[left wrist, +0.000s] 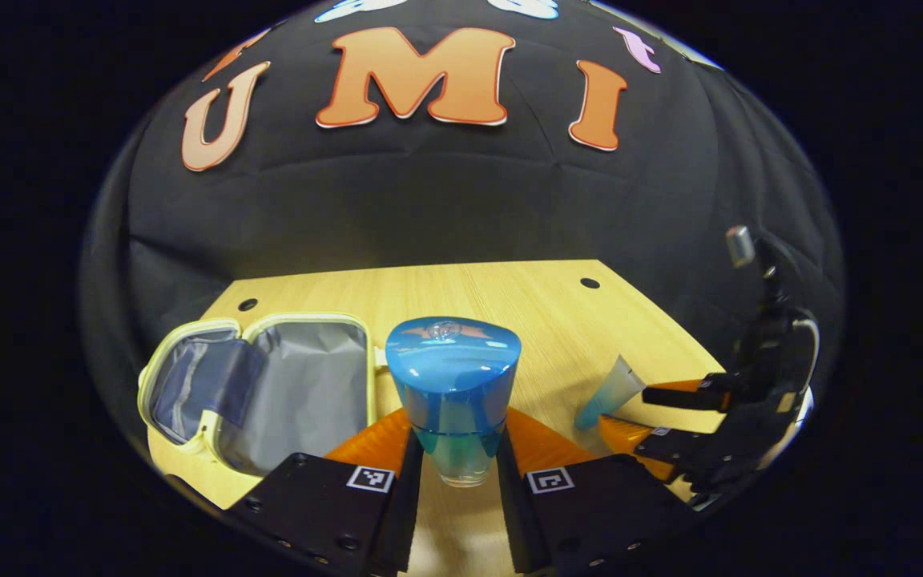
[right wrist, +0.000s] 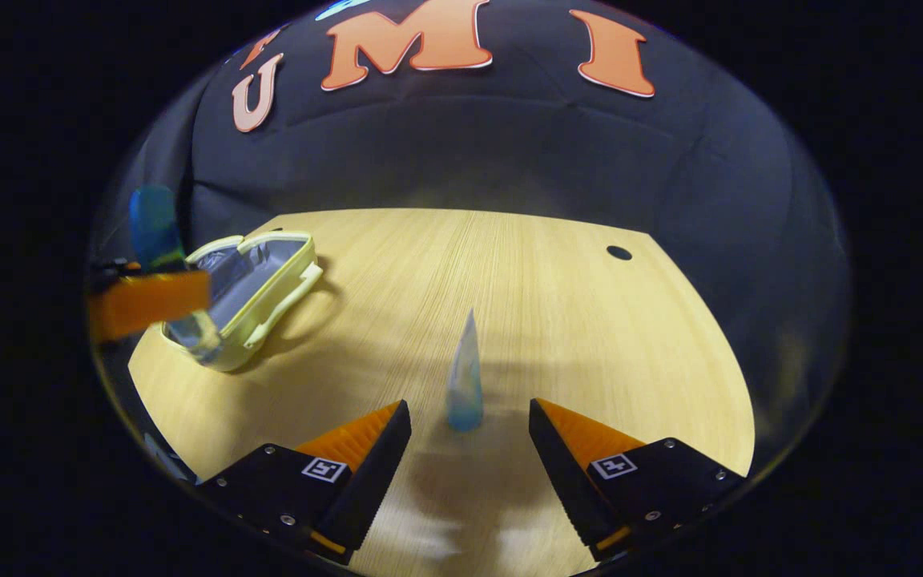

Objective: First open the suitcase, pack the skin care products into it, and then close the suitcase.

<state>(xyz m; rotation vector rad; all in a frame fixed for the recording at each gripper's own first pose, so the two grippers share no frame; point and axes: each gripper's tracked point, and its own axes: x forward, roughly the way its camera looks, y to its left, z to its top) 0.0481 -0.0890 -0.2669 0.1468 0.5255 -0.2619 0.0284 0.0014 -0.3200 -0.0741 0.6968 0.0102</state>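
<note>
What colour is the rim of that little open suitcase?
Pale yellow-green; the suitcase has a grey lining. It shows best in the left gripper view.

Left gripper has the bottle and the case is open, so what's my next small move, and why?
Probably carry the blue-capped bottle leftward over the open suitcase and lower it in. The left gripper is shut on the bottle, and the case's grey interior lies open beside it. The right gripper is open, with the tube on the table ahead between its fingers.

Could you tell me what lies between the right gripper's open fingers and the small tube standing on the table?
Nothing: in the right gripper view, only bare wooden table separates the right gripper from the tube, which stands just ahead of its open fingers.
</note>
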